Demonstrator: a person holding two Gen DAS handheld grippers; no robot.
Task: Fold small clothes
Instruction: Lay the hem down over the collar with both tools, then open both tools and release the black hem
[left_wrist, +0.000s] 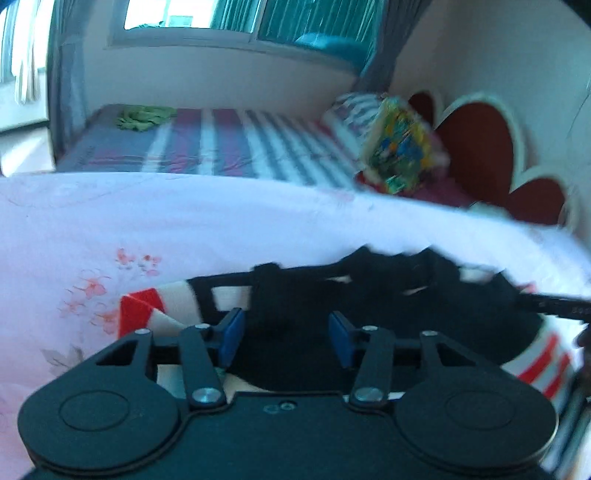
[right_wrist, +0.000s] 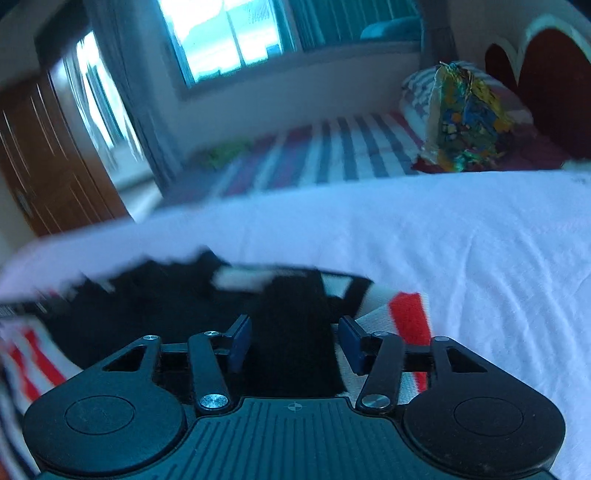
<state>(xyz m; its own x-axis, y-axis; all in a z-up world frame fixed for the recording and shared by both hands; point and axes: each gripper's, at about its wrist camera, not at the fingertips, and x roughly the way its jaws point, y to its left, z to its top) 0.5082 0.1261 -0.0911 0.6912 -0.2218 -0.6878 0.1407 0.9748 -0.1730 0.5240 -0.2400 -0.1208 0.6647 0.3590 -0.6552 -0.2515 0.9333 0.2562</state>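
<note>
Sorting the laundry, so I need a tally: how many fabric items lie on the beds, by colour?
Black, white and red garment: 1
Green cloth: 1
Multicoloured patterned item, kind unclear,: 1
Striped pillow: 1
Total: 4

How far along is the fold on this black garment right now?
Done: the black garment with red-and-white striped trim lies on the white sheet, and looks partly doubled over. In hand: nothing; left hand-held gripper and right hand-held gripper both stand open over the fabric. Left: the rest of the fold; blur hides how neat it is.
</note>
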